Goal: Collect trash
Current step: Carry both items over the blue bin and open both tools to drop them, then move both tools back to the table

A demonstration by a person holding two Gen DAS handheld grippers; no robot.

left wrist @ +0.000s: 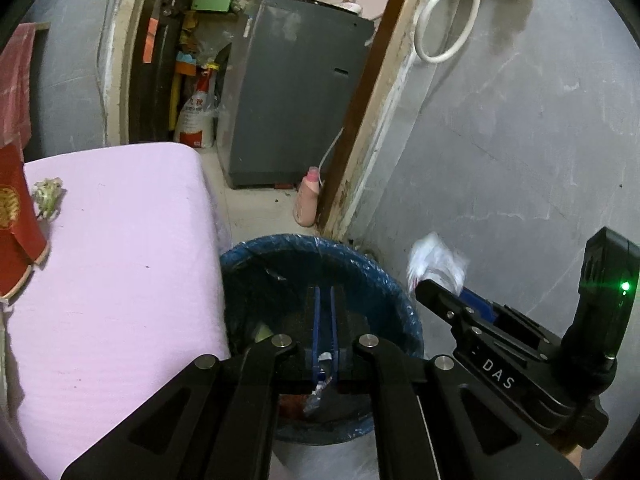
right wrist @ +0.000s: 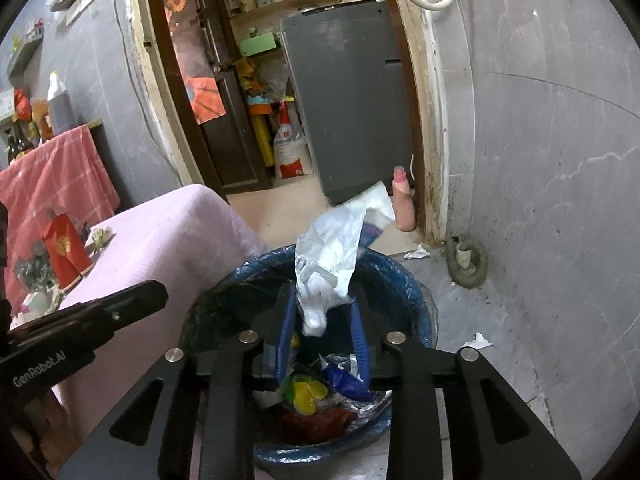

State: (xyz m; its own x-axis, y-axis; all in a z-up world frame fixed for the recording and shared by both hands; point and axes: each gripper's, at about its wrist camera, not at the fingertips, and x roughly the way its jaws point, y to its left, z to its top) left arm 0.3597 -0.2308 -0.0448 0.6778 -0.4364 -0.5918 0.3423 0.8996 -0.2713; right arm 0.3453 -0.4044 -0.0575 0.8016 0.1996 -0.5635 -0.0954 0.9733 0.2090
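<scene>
A trash bin lined with a blue bag (left wrist: 256,254) (right wrist: 416,292) stands on the floor beside the table, with wrappers inside. My left gripper (left wrist: 325,300) is shut above the bin, with nothing seen between its tips; a small scrap (left wrist: 320,390) hangs near its base. My right gripper (right wrist: 324,304) hovers over the bin with its jaws parted, and a crumpled white plastic wrapper (right wrist: 332,252) sits loosely between the fingers. That wrapper also shows in the left wrist view (left wrist: 436,260) at the right gripper's tip.
A table with a pink cloth (left wrist: 120,260) (right wrist: 180,232) holds a red packet (right wrist: 66,248) and a crumpled scrap (left wrist: 48,196). Paper bits (right wrist: 416,253) (right wrist: 478,341) lie on the floor. A pink bottle (right wrist: 402,200) and grey washing machine (right wrist: 348,104) stand by the doorway.
</scene>
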